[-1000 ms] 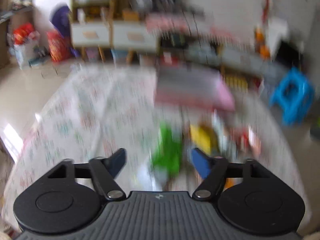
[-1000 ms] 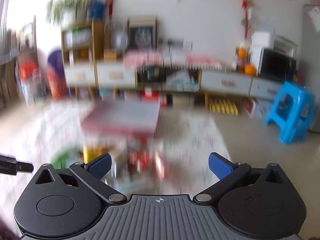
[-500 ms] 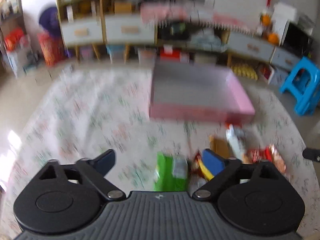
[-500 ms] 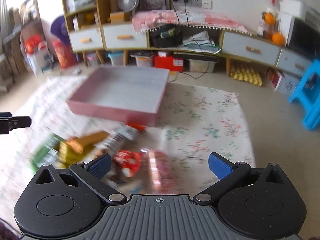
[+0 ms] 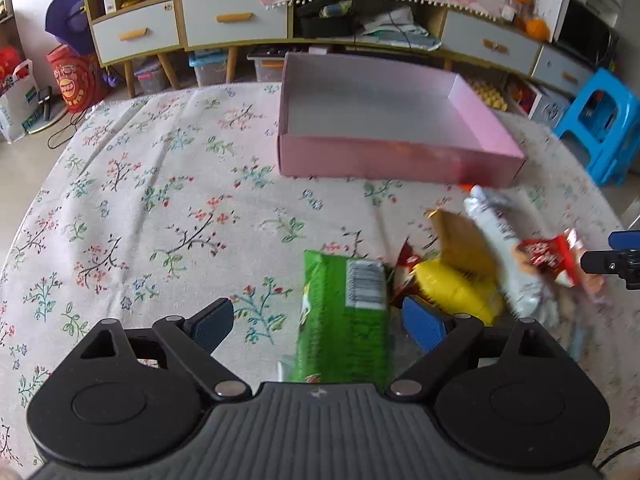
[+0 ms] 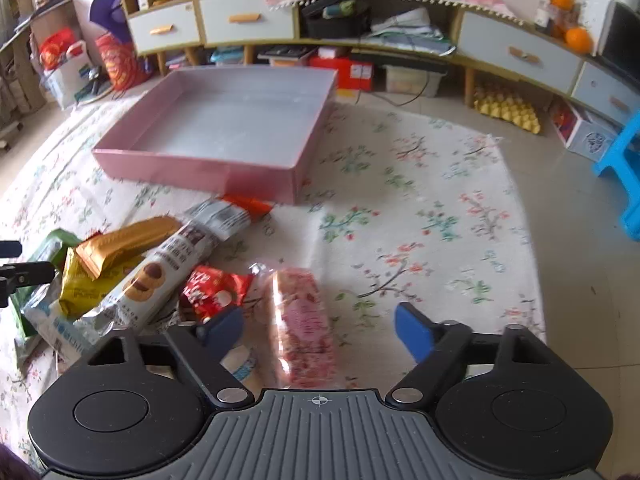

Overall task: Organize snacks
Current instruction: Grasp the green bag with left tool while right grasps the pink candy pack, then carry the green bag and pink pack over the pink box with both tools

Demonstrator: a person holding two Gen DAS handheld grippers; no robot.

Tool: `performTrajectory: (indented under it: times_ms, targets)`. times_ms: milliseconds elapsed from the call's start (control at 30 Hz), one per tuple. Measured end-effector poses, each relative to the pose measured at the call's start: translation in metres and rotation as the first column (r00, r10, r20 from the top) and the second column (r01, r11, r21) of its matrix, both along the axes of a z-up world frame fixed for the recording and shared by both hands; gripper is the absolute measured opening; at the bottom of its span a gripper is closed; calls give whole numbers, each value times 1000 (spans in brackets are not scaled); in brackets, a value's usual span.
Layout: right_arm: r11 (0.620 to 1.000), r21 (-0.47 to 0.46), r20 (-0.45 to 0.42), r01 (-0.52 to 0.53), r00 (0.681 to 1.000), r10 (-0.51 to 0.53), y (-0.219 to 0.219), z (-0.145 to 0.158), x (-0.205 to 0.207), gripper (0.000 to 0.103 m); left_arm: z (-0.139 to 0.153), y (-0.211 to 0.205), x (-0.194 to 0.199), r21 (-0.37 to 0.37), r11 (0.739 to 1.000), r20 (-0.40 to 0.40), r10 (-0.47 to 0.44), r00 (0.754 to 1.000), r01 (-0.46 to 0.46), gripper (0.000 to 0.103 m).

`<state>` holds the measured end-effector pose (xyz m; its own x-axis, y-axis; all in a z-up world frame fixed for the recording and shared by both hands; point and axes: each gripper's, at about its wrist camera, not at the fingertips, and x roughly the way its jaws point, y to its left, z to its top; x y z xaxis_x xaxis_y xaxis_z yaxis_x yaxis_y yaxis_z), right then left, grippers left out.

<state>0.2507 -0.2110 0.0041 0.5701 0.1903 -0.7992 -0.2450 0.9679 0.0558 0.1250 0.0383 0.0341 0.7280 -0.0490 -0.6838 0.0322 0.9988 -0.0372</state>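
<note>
The pictures were blurry a moment ago and are sharp now, the pink box (image 5: 396, 156) and the snacks look bigger and closer, and the right claw (image 6: 320, 330) has gone from wide apart to closing. The pink box sits in the upper middle on the flowery cloth (image 5: 160, 200), its long side going left to right. The left claw (image 5: 318, 324) is spread around the green pack (image 5: 344, 320) at the bottom middle, which points up the picture; the right claw's closing fingers sit around the pink pack (image 6: 304, 328), not pinching it, and it points up too.
</note>
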Motion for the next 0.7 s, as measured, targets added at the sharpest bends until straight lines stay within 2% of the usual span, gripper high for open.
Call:
performTrajectory:
  times_ms: [100,133,167,200,233,333,467,700]
  targets:
    - [999,-35,-16,-2,1000,1,6,-11,4,52,-5,2,2,-2,1000,-18,-7,1000,7,73]
    - [1000,-29,-25,1,1000,-1,5,-15,4,52,-8,-1,4,5,1000,-21,-15,1000,16,69]
    - [1000,-14,-34,6,999,-6,4,-17,4,46,-9,-2,4,11,1000,-22,-23,999,23,66]
    - [1000,8,-45,8,999,-8,3,-18,5,37,-11,-3,2,9,1000,-22,-29,999,30,55]
    - [1000,17,-45,18,999,-17,2,-16,4,36,-13,-4,2,8,999,-30,-33,999,34,43]
    - [999,24,-25,33,999,-32,1,-7,-1,34,-16,-2,0,-2,1000,-32,-28,999,28,43]
    - [997,50,-41,51,998,-49,-1,-1,-4,34,-19,2,1,-23,1000,-39,-15,999,14,42]
    - [993,79,-19,87,996,-86,-9,8,-10,34,-15,15,1,-93,996,-25,11,1000,-13,42]
